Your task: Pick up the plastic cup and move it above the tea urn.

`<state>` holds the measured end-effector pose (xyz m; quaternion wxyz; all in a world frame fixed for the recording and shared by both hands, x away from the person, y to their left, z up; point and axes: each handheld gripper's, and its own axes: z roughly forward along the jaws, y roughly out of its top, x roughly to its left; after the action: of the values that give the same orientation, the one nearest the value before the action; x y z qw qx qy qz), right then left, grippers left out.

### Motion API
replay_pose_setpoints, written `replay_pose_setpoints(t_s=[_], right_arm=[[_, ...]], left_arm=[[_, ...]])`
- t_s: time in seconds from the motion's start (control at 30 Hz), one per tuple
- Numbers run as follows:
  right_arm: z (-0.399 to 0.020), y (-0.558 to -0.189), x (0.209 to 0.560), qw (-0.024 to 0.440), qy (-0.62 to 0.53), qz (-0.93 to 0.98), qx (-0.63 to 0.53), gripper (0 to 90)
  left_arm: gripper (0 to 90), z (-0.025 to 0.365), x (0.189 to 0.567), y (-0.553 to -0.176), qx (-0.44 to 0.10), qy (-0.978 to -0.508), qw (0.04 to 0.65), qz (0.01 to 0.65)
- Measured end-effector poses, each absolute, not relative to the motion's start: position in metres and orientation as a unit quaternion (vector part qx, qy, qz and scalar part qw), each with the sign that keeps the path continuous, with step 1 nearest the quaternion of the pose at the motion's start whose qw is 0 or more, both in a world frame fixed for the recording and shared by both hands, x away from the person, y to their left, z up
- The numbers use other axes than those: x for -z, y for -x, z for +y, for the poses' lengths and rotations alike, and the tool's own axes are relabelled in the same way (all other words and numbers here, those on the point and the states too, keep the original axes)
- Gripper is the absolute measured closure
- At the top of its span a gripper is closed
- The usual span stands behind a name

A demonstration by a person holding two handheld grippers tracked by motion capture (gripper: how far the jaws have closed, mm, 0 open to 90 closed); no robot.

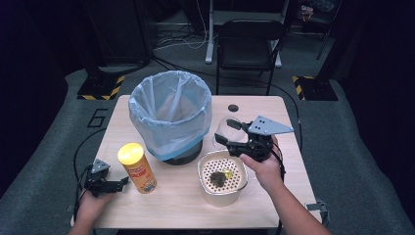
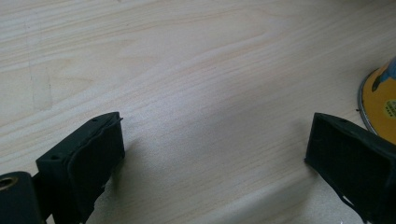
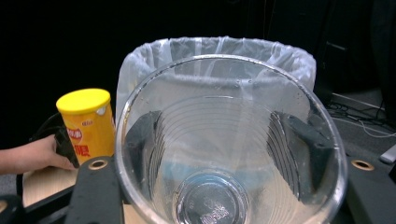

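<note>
Right of centre in the high view, the right gripper (image 1: 234, 137) clamps a clear plastic cup (image 1: 226, 128) between its jaws, lifted and tipped on its side; its own view looks into the cup's open mouth (image 3: 229, 140); just below sits a cream container (image 1: 222, 179) whose perforated insert carries a dark clump; centre frame, a bin with a blue liner (image 1: 169, 113); lower left, a yellow-lidded can (image 1: 136, 167) stands upright; beside it the left gripper (image 1: 117, 183) rests, jaws spread wide and empty, on the wooden table (image 2: 196, 70).
</note>
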<state>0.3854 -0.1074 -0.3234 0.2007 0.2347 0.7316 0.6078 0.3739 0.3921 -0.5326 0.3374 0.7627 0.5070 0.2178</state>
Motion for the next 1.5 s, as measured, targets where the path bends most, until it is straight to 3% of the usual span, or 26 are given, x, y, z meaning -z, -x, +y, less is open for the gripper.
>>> replay_pose_setpoints(t_s=[0.87, 1.2, 1.5], right_arm=[[-0.070, -0.422, 0.253, 0.231, -0.217, 0.720, -0.617, 35.0], [-0.041, -0.445, 0.240, 0.237, -0.207, 0.722, -0.617, 34.9], [-0.017, -0.463, 0.250, 0.230, -0.220, 0.718, -0.619, 33.9]], left_arm=[[4.0, 0.392, 0.533, -0.374, -0.218, -0.763, 0.337, 0.507], [4.0, 0.392, 0.533, -0.374, -0.218, -0.763, 0.337, 0.507], [4.0, 0.392, 0.533, -0.374, -0.218, -0.763, 0.337, 0.507]])
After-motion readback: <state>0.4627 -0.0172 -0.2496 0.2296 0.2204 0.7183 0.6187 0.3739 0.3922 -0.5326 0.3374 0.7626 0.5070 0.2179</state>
